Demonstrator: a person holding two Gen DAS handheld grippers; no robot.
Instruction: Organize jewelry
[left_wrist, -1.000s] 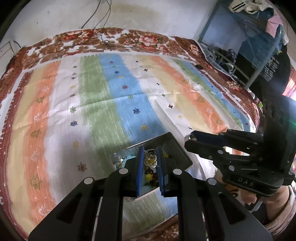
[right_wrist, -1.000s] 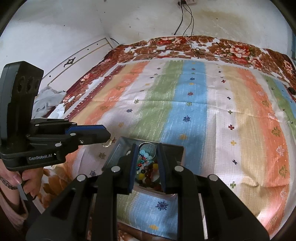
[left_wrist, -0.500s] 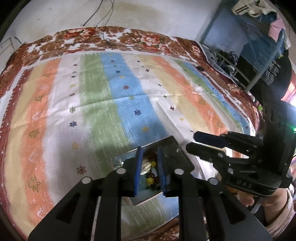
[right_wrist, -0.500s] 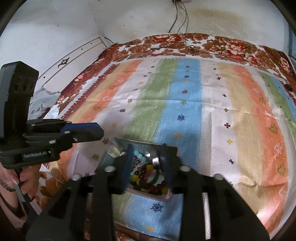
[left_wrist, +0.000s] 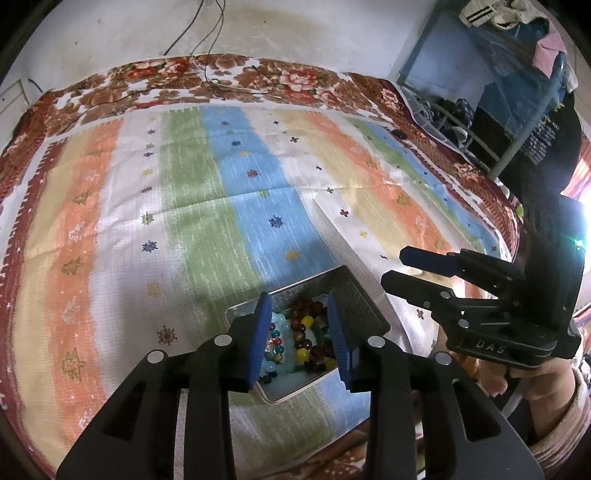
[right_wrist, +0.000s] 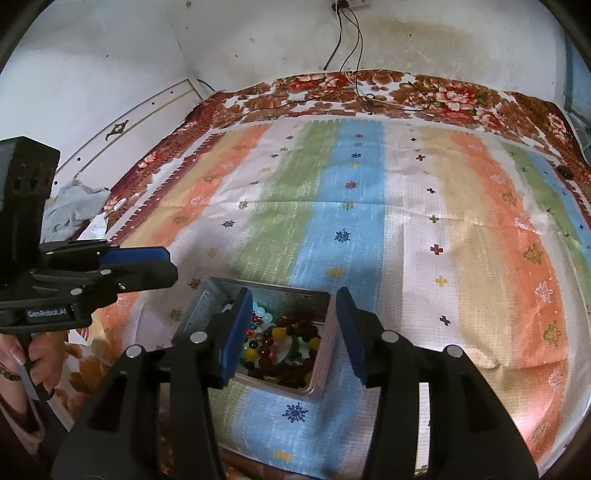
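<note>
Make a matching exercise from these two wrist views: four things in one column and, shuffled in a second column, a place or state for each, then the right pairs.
Things
1. metal tray
2. beaded bracelets
3. left hand-held gripper
4. striped bedsheet

Places or states
A. piled inside the tray
B. spread over the bed, under the tray
C. open, fingers either side of the beads in its own view
D. resting on the sheet near the bed's front edge

Pairs: 1-D, 2-A, 3-C, 4-B
</note>
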